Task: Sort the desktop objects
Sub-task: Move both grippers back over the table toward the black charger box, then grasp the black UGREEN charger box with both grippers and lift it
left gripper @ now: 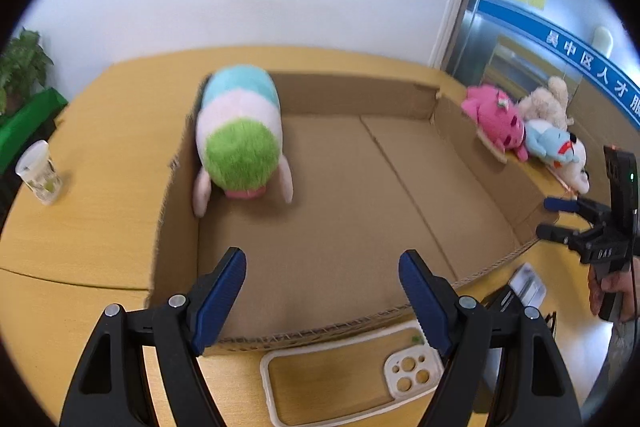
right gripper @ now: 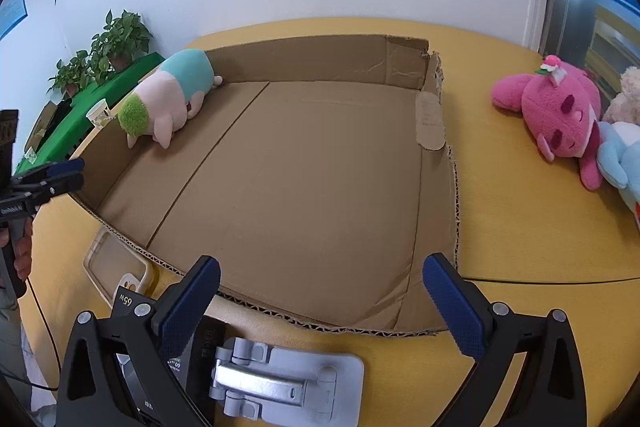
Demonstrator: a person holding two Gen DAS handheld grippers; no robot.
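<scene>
A shallow cardboard box (left gripper: 416,99) (right gripper: 304,55) lies on the yellow table. A green, pink and blue plush toy (left gripper: 240,135) (right gripper: 168,99) lies inside it at the far left corner. A pink plush (left gripper: 496,121) (right gripper: 560,107), a cream plush (left gripper: 546,103) and a blue-and-white plush (left gripper: 558,149) (right gripper: 618,155) lie on the table right of the box. My left gripper (left gripper: 322,291) is open and empty above the box's near edge. My right gripper (right gripper: 322,301) is open and empty above the box's near right edge; it also shows in the left wrist view (left gripper: 554,217).
A clear phone case (left gripper: 344,375) (right gripper: 116,267) lies in front of the box. A grey phone stand (right gripper: 280,379) and a black 65W charger (right gripper: 128,307) lie near my right gripper. A paper cup (left gripper: 40,173) stands on the left. Potted plants (right gripper: 116,39) stand beyond the table.
</scene>
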